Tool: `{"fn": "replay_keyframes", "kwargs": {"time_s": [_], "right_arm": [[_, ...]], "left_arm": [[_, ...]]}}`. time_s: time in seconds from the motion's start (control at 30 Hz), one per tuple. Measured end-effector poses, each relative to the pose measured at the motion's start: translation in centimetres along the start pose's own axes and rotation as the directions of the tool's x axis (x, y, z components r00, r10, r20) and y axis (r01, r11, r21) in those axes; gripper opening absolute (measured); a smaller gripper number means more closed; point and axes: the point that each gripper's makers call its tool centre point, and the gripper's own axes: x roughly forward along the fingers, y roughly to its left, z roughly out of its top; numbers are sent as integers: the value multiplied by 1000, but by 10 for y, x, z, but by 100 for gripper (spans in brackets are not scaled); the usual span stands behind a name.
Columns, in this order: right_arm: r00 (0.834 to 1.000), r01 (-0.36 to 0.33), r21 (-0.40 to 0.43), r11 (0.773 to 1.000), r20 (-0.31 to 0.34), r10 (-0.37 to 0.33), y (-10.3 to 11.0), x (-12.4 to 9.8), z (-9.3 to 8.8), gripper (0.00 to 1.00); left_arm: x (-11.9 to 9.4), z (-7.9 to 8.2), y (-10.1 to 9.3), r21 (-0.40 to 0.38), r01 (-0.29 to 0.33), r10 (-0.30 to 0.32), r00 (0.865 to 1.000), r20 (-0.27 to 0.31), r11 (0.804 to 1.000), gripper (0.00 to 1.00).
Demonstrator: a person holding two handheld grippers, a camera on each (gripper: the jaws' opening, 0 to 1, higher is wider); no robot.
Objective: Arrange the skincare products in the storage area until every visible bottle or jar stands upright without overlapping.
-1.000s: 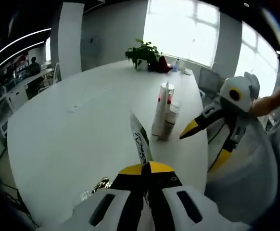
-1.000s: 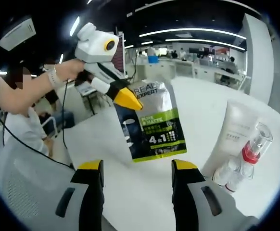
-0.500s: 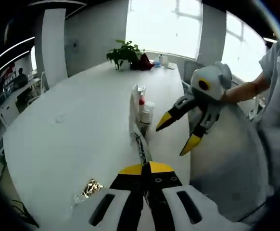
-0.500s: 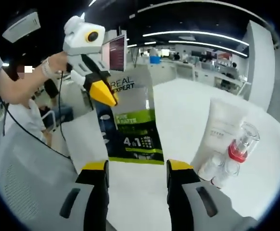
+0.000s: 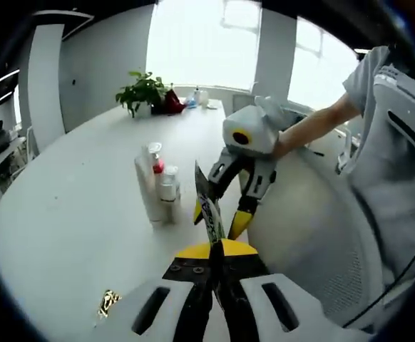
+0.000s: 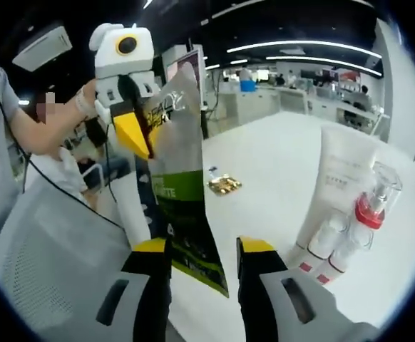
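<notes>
Skincare pouch (image 6: 175, 178), dark with a green band and "4 in 1" style print, hangs in the air above the white table (image 6: 264, 171), and it's pinched at its top edge by the left gripper (image 6: 132, 135), whose yellow tips are clamped tight on it. From the left gripper view the same pouch (image 5: 209, 210) shows edge-on, rising thin from between that gripper's own closed jaws. The right gripper (image 6: 202, 249) sits with its 2 yellow-tipped jaws parted, the pouch's lower corner hanging between them; whether either jaw touches the pouch, I cannot tell. In the left gripper view that right gripper (image 5: 225, 217) straddles the pouch just behind it, jaws apart, a hand (image 5: 282, 139) holding it from the right.

Beyond the pouch, on the table: a white tube (image 6: 339, 182) standing on its cap, a clear pump bottle with a red collar (image 6: 368, 206) just beside it, and 2 small white bottles (image 6: 329, 242) at their foot, all upright and clustered close. A crumpled gold wrapper (image 6: 224, 185) lies on the table behind the pouch. A potted plant (image 5: 142, 91) stands at the far end of the table.
</notes>
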Motion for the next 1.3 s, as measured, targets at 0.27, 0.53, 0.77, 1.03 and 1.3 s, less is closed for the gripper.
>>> {"fn": "replay_keyframes", "kwargs": {"time_s": [0.27, 0.53, 0.77, 1.03, 1.3], "right_arm": [[999, -24, 19, 1000, -36, 24, 0, -1, -11, 14], [995, -49, 58, 997, -88, 54, -1, 5, -23, 2], [987, -66, 114, 991, -141, 82, -7, 15, -35, 2], [977, -73, 152, 986, -186, 101, -11, 26, -46, 2], [973, -69, 147, 987, -209, 99, -19, 32, -53, 2]], "left_arm": [[12, -3, 11, -37, 8, -9, 1000, -5, 999, 2], [27, -12, 35, -158, -24, 20, 999, -28, 987, 2], [41, -28, 51, -239, -62, 45, 996, -77, 969, 2], [59, -47, 69, -280, -86, 49, 989, -137, 956, 2], [75, -59, 82, -273, -106, 55, 981, -187, 956, 2]]}}
